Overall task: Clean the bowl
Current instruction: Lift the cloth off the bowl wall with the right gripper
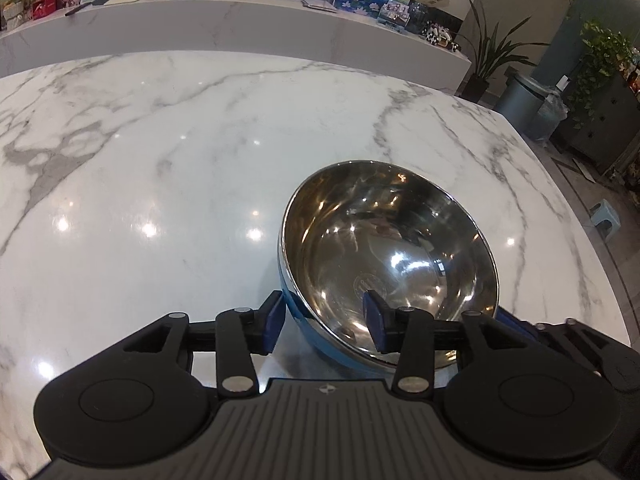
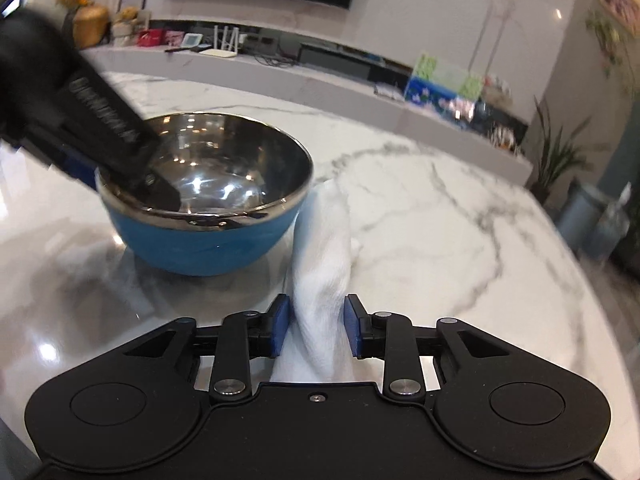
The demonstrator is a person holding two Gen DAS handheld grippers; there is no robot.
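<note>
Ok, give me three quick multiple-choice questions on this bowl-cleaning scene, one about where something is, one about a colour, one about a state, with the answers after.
1. Where does the white cloth lie?
A. Inside the bowl
B. On the marble table beside the bowl
C. Draped over the bowl's rim

2. What colour is the bowl outside?
A. Blue
B. Red
C. White

3. How do the left gripper and the bowl's rim stand?
A. One finger inside, one outside, jaws apart
B. Both fingers outside
C. Gripper far from the bowl

Answers: B, the cloth runs along the table from between the right gripper's fingers; A, blue shell under a steel rim; A, the rim passes between the pads.
</note>
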